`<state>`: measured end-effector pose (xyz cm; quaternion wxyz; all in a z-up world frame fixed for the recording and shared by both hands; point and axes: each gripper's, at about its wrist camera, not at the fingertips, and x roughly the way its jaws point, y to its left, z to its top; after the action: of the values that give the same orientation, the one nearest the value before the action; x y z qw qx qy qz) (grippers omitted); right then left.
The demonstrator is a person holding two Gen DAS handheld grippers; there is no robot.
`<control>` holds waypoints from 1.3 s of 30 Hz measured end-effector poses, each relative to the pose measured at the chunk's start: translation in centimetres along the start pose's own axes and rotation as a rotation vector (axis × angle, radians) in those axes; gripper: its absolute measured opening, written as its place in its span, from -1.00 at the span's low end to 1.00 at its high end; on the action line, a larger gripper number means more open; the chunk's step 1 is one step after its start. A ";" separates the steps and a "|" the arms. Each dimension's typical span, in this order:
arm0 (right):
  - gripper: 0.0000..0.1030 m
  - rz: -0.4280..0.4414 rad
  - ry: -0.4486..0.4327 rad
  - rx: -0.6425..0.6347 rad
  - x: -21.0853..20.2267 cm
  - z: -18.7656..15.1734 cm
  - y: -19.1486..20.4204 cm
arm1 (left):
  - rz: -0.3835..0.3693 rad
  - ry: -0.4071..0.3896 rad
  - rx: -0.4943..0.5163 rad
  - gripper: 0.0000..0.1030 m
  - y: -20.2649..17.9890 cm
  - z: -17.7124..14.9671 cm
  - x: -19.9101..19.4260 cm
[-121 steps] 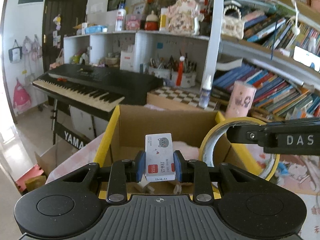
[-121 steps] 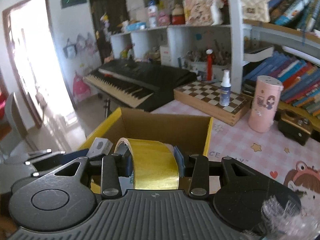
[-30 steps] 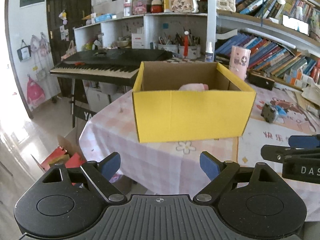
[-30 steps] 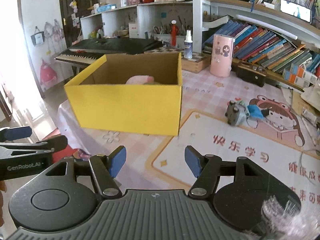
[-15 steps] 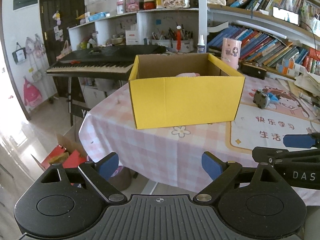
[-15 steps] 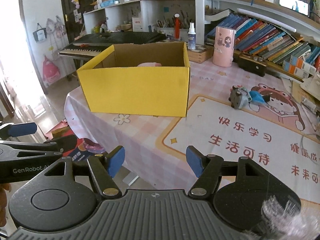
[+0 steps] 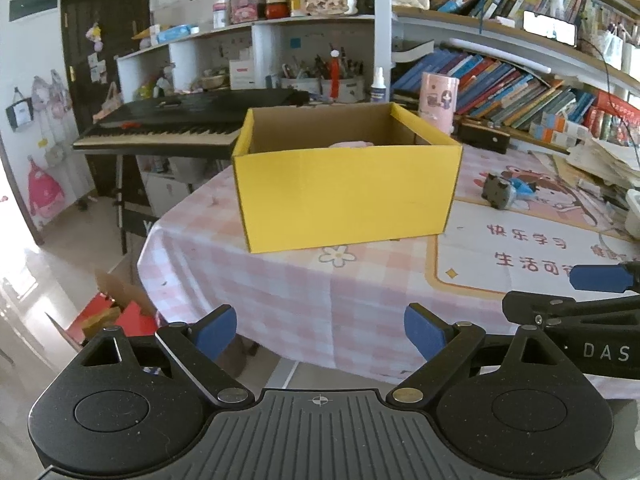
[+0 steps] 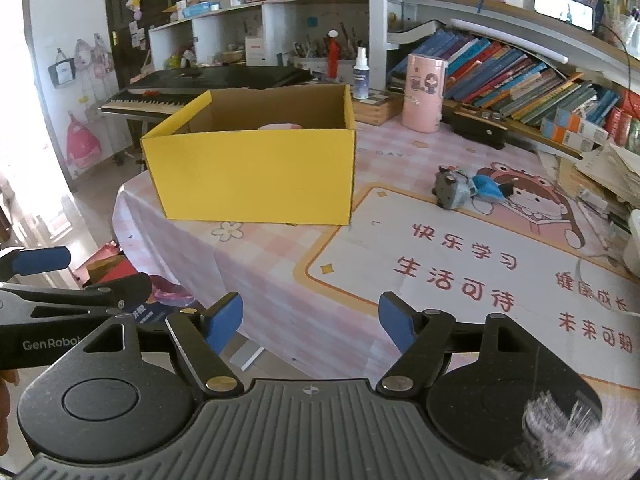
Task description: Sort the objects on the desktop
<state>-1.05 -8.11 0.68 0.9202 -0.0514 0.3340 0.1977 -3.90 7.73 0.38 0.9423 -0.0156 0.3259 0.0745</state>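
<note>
A yellow cardboard box (image 7: 344, 196) (image 8: 256, 172) stands open-topped on the pink checked tablecloth, with a pink object (image 7: 352, 144) (image 8: 280, 125) showing inside it. A grey toy with a blue part (image 7: 505, 193) (image 8: 460, 191) lies on the printed mat to the box's right. My left gripper (image 7: 320, 330) is open and empty, held back from the table's near edge. My right gripper (image 8: 310, 322) is also empty; its jaws are opening, over the table's front edge. Each gripper shows at the side of the other's view.
A pink cylinder (image 8: 424, 94), a spray bottle (image 8: 361, 73) and a dark box (image 8: 478, 126) stand behind the yellow box. Books fill the shelf (image 8: 520, 80) at right. A keyboard (image 7: 180, 124) stands left of the table. Red cartons (image 7: 112, 316) lie on the floor.
Both grippers have drawn back from the box, which now looks smaller and farther. The right gripper's jaws have spread wider. Earlier each gripper held an item over the box; both are empty now.
</note>
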 end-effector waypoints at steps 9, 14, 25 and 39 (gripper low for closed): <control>0.43 -0.058 -0.004 0.034 -0.7 -0.4 -1.3 | -0.063 -0.007 0.045 0.81 -1.6 0.6 0.8; 0.43 -0.085 -0.003 0.057 -0.7 -0.5 -2.3 | -0.088 -0.008 0.065 0.81 -2.6 1.0 1.4; 0.43 -0.134 0.005 0.101 -0.4 -0.3 -6.1 | -0.135 0.001 0.111 0.81 -6.3 2.3 3.3; 0.43 -0.171 0.036 0.158 0.8 0.1 -11.8 | -0.171 0.029 0.151 0.81 -11.3 4.0 6.1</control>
<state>4.28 -18.67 -0.17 0.9288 -0.0104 0.3592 0.0907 4.95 -2.37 -0.45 0.9389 0.0266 0.3418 -0.0309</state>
